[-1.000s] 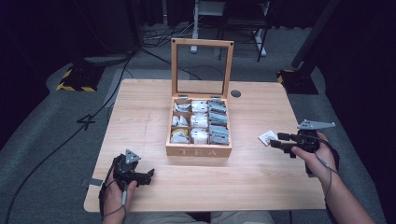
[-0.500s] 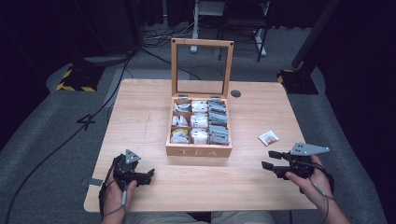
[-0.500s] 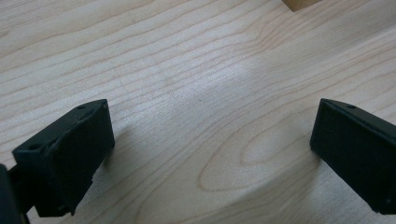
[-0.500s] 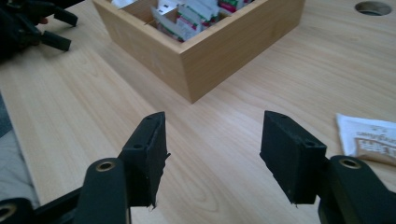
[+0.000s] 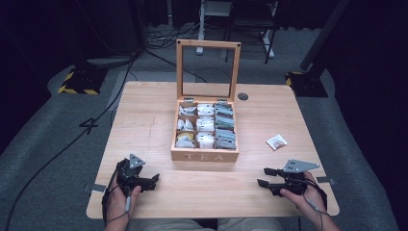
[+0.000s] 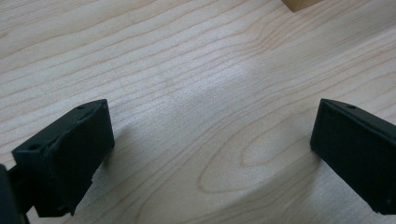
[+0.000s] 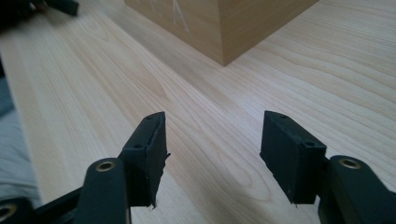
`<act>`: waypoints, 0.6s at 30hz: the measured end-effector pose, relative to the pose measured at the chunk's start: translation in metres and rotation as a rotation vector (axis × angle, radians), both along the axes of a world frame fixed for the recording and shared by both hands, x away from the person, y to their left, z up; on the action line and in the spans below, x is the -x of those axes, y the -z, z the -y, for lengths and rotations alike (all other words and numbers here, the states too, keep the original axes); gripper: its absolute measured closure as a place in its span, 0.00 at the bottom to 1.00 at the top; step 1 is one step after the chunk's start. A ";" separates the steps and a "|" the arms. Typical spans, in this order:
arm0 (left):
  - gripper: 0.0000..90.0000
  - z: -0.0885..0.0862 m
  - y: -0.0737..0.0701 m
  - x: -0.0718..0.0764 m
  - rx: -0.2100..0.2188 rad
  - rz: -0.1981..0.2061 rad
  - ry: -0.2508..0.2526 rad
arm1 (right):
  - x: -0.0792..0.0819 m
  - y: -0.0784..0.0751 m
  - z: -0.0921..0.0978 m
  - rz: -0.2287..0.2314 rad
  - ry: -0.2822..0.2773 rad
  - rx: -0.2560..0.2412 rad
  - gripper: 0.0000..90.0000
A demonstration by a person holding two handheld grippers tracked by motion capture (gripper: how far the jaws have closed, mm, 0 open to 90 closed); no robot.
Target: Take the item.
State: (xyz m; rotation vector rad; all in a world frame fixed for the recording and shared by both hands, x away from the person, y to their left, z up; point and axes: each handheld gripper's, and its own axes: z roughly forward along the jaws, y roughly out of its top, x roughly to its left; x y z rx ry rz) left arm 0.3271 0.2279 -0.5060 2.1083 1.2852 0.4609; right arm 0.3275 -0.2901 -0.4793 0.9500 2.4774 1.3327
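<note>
Dark floor and black cables surrounded the pale wooden surface [image 5: 144, 115], which stood lit in the middle of the room. Near its centre sat the light wooden tea box [image 5: 204, 155] with "TEA" lettered on its front wall, its glass-paned lid [image 5: 208, 70] standing upright at the back and its compartments filled with paper-wrapped tea bags [image 5: 206, 125]. A single small white tea sachet with a reddish print [image 5: 276, 142] lay flat on the bare wood to the right of the box, well apart from it and farther from the person than the right-hand tool. The left gripper [image 5: 153, 181], black with a grey three-cornered plate, was held low near the front left edge, pointing toward the right; in its own view its fingers [image 6: 70, 154] were spread wide over bare wood grain, holding nothing, with a corner of the box just visible at the top. The right gripper [image 5: 265, 177], also black with a grey plate, was held near the front right edge, pointing left across the front of the box. Its fingers [image 7: 147, 149] were likewise spread apart and empty just above the wood, with the near corner of the tea box ahead of them.
</note>
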 end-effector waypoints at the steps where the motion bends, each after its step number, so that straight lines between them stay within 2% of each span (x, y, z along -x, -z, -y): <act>1: 0.00 0.000 0.000 0.000 0.000 -0.001 0.000 | 0.000 0.002 -0.001 -0.001 -0.003 0.009 0.46; 4: 0.00 0.000 0.000 0.000 0.000 0.000 0.000 | -0.002 0.008 -0.005 -0.016 -0.016 0.028 0.46; 6: 0.00 0.000 0.000 0.000 0.000 0.000 0.000 | -0.002 0.012 -0.008 -0.013 -0.022 0.057 0.46; 10: 0.00 0.000 0.000 0.000 0.000 0.000 0.000 | -0.001 0.018 -0.014 0.012 -0.025 0.116 0.42; 12: 0.00 0.000 0.000 0.000 0.000 0.000 0.000 | 0.001 0.023 -0.018 0.050 -0.021 0.164 0.38; 14: 0.00 0.000 0.000 0.000 0.000 0.000 0.000 | 0.002 0.023 -0.021 0.059 -0.020 0.168 0.37; 18: 0.00 0.000 0.000 0.000 0.000 0.000 0.001 | 0.001 0.025 -0.025 0.059 -0.005 0.168 0.26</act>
